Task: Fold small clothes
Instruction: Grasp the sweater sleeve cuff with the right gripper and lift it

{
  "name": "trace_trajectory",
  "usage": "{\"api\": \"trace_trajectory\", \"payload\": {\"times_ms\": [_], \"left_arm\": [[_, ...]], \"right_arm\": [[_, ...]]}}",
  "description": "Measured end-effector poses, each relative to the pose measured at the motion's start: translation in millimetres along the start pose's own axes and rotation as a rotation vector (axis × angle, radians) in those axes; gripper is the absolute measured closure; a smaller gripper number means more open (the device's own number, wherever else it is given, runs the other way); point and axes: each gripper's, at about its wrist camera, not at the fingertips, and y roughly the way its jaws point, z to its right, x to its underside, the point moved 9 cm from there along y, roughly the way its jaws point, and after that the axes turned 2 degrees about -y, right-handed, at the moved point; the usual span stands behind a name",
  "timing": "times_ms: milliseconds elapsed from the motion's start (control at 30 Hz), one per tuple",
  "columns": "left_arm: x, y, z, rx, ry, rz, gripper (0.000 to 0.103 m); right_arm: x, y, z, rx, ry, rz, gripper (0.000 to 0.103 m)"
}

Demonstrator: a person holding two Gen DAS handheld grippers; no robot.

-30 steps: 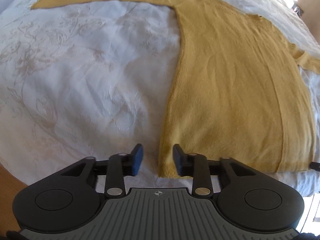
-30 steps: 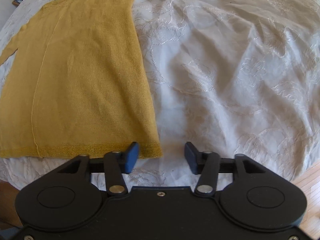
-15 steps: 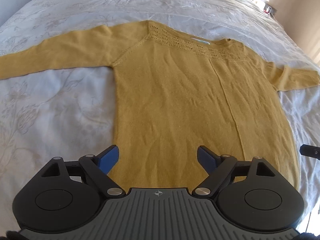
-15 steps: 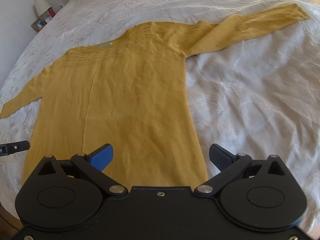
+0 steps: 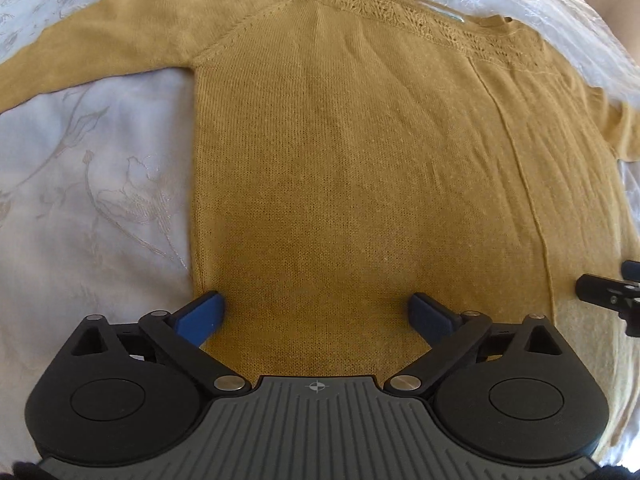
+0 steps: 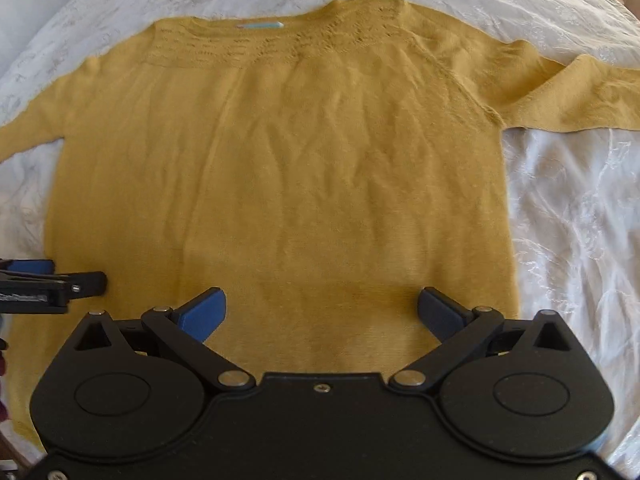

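Note:
A mustard-yellow knit sweater (image 5: 360, 160) lies flat on the bed, neckline far, sleeves spread to both sides; it also fills the right wrist view (image 6: 280, 180). My left gripper (image 5: 316, 312) is open wide and empty, hovering over the sweater's lower left part near its left side edge. My right gripper (image 6: 322, 310) is open wide and empty over the lower right part. Each gripper's tip shows at the edge of the other's view, the right gripper (image 5: 608, 296) and the left gripper (image 6: 52, 284). The hem is hidden under the gripper bodies.
The sweater rests on a white embroidered bedspread (image 5: 100, 200), which also shows to the right (image 6: 572, 220). The right sleeve (image 6: 572, 96) is folded over itself. A blue label (image 6: 260, 25) sits at the neckline.
Both grippers opened wide from narrower gaps at the hem corners, then moved forward and inward over the sweater's body. The sweater itself has not moved.

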Motion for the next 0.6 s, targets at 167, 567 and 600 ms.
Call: {"api": "trace_trajectory", "payload": {"times_ms": [167, 567, 600], "left_arm": [[-1, 3, 2, -0.025, 0.006, -0.002, 0.000], [-2, -1, 3, -0.107, -0.094, -0.032, 0.001], [-4, -5, 2, -0.115, -0.132, -0.023, 0.002]], "right_arm": [[11, 1, 56, 0.059, 0.135, -0.028, 0.001], [-18, -53, 167, -0.029, 0.248, 0.145, 0.001], [-28, -56, 177, -0.030, 0.253, 0.162, 0.001]]}}
